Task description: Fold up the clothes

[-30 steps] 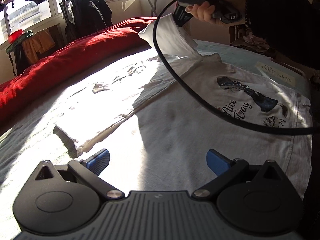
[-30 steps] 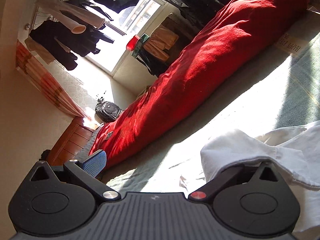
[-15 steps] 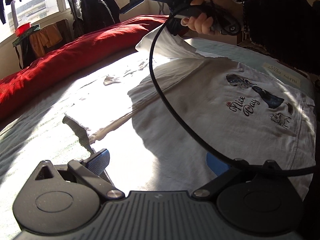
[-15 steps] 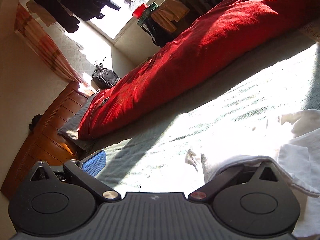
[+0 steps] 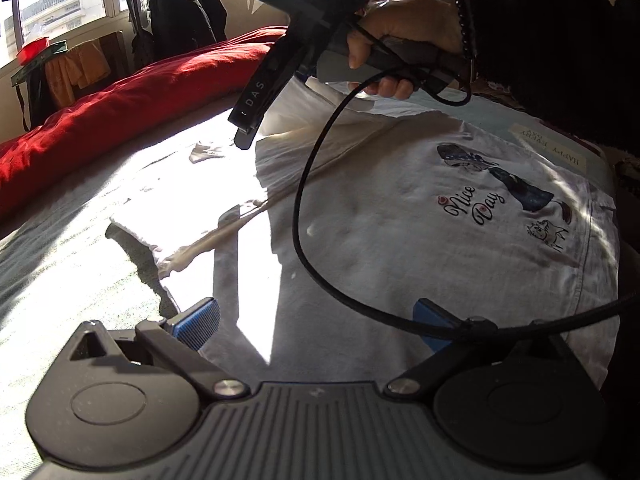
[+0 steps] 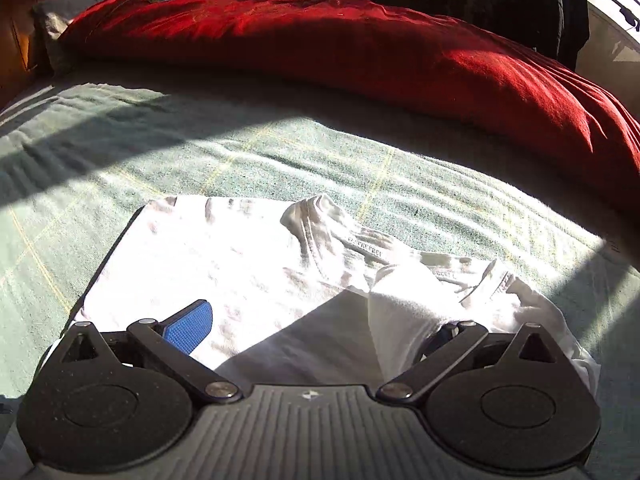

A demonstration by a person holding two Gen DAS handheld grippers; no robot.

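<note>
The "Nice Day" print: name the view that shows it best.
Left wrist view. The "Nice Day" print faces the camera on the white T-shirt, lettering legible. The right wrist view shows only a sunlit, bunched part of the shirt; no print appears.

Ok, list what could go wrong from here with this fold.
1. The sleeve is only draped over one finger of the right hand-held gripper, whose jaws stand apart. It may slip off mid-fold.
2. The black cable loops over the T-shirt and crosses the open left hand-held gripper. It could snag there or drag the cloth out of shape.
</note>
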